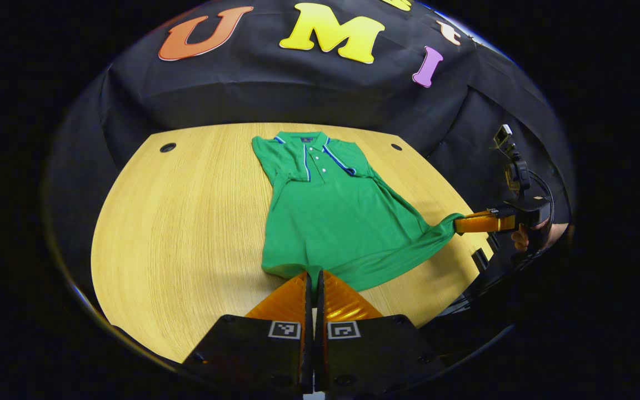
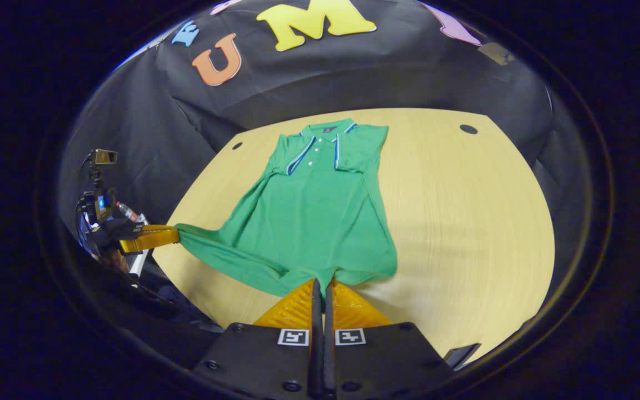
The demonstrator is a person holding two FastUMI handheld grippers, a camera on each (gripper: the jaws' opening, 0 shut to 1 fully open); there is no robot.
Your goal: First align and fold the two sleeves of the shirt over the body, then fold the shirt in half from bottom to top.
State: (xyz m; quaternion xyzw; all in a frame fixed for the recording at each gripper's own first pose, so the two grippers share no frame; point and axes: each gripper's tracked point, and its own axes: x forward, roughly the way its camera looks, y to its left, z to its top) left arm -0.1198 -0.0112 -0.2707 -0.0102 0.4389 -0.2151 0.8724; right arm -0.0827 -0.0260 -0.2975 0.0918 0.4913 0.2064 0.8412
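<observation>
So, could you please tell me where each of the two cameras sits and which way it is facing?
Left gripper view: rides on the left gripper, looking along its closed fingers across the wooden table at the green polo shirt, pinching the near hem; the right gripper and a hand show at right.
Right gripper view: rides on the right gripper, at the hem too; the left gripper shows at left.
Shared: shirt, table, both grippers, collar farthest away.

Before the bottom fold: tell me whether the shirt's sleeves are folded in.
Folded in. Both sleeves lie over the shirt body by the collar, none sticking out. The left gripper and right gripper each pinch a hem corner.
</observation>
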